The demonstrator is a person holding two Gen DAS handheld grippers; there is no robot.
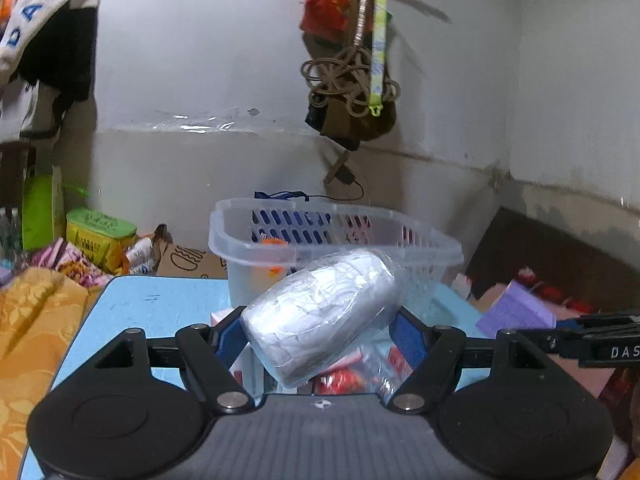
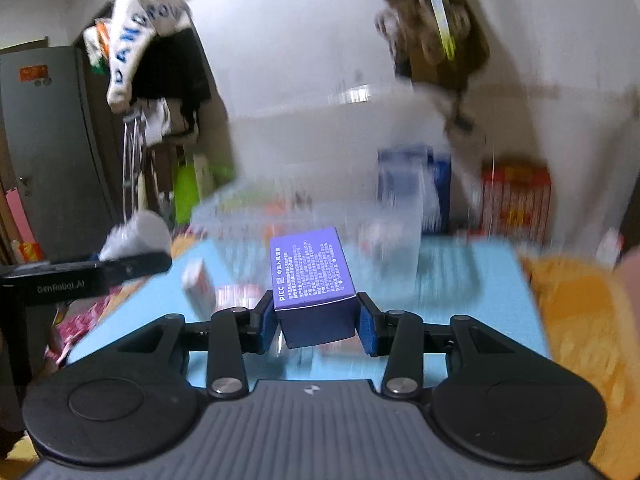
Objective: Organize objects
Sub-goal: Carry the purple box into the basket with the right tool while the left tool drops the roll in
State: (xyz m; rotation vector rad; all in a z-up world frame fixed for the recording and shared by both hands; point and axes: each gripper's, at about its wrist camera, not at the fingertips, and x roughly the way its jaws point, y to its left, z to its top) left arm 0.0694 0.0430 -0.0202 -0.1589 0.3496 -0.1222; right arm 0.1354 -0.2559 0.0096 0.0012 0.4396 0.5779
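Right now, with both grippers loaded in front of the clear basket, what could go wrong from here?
1. The plastic-wrapped white bundle sits tilted in the left gripper; its slick wrap could let it slip.
2. The right gripper pinches only the near end of the purple box, so it could pivot out.
3. The clear basket looks light; a bump might shove it across the blue table.

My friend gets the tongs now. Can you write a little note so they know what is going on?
Left tongs: shut on the plastic-wrapped white roll, held above the blue table.
Right tongs: shut on the purple box, also off the table.
Clear basket stands at the table's far side, straight ahead, with something orange already inside.
Left to do, probably: put both into the basket. More small packets lie on the table below; they are too blurred to name.
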